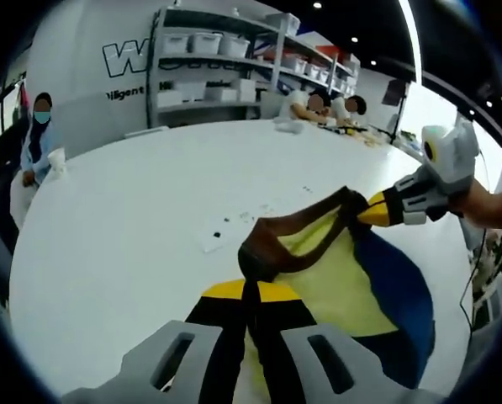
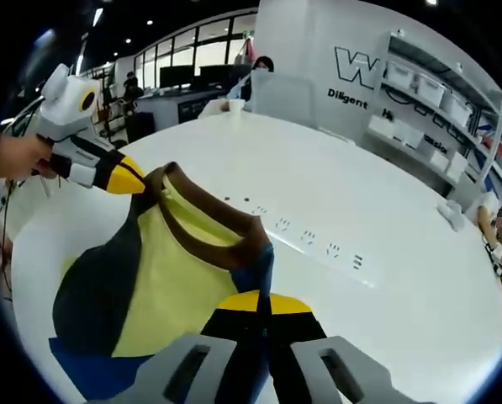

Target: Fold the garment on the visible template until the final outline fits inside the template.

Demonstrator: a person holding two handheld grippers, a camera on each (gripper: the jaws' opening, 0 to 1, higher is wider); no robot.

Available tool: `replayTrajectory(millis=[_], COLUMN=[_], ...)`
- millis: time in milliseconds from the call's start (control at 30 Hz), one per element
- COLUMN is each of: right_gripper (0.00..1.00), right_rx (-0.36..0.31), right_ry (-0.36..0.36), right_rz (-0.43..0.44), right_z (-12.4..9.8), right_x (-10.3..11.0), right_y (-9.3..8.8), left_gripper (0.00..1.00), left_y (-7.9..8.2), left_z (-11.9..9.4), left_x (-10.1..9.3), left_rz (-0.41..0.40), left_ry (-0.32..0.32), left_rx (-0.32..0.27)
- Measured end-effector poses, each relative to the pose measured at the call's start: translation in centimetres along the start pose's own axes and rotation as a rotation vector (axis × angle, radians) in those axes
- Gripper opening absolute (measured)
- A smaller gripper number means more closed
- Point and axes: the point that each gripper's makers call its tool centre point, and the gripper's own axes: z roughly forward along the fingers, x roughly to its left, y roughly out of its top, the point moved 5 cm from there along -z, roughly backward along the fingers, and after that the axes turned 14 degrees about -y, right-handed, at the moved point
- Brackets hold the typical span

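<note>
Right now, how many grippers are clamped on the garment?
2. The left gripper is shut on the garment's brown collar at one side; the right gripper is shut on the collar at the other side. The garment hangs between them above the white table.

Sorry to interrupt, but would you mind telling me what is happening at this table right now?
A person is handling a yellow, brown and blue garment on the white table with two handheld grippers. The left gripper is shut on the brown neckline at one side, and the right gripper is shut on it at the other, so the collar is lifted between them. The rest of the garment drapes down to the table. No folding template can be made out.
</note>
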Motion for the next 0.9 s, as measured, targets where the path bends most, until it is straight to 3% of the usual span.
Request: replayTrajectory(millis=[233, 367, 600, 900], right_gripper=[0.0, 0.14, 0.16, 0.3], right_rx=[-0.009, -0.032, -0.047, -0.084], right_ry=[-0.004, -0.013, 0.009, 0.04], right_rz=[-0.025, -0.044, -0.043, -0.01], right_z=[0.5, 0.6, 0.2, -1.5], right_x=[0.2, -0.1, 0.0, 0.4], right_y=[-0.2, 0.1, 0.3, -0.1], left_gripper=[0.05, 0.17, 0.19, 0.27], left_y=[-0.2, -0.3, -0.7, -1.2], left_z=[0.2, 0.1, -0.3, -1.7], left_x=[0.5, 0.7, 0.5, -0.6], left_rz=[0.02, 0.008, 0.019, 0.026], left_ry=[0.016, 0.028, 0.016, 0.007], left_rx=[0.007, -0.001, 0.013, 0.016])
